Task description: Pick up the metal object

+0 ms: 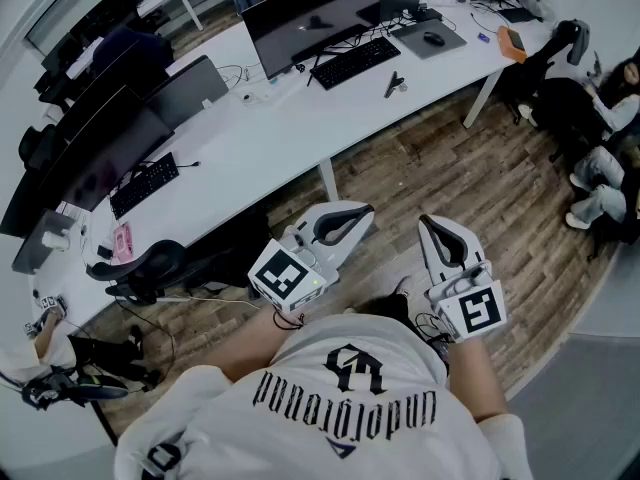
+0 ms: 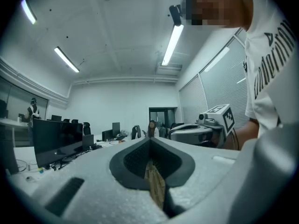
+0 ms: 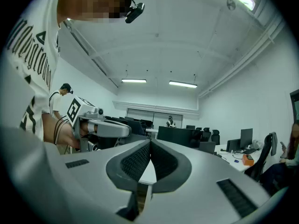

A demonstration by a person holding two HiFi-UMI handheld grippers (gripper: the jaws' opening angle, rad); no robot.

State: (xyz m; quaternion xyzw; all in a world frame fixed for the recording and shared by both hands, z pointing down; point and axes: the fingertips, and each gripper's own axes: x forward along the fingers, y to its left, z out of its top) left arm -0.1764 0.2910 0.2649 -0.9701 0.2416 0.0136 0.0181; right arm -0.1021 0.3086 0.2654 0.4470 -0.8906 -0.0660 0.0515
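White T-shirt, black lettering, grey left gripper, grey right gripper, marker cubes

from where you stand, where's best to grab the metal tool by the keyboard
Probably across the tool's slim middle, down from above: it lies flat on the desk, long and thin, with bare desk on both sides for the jaws. It is too small to tell more.

The head view looks steeply down from above the person onto the left tool, the right tool and the long white worktop beyond. Each tool view faces out along its own jaws across the office and catches the other tool close beside it.
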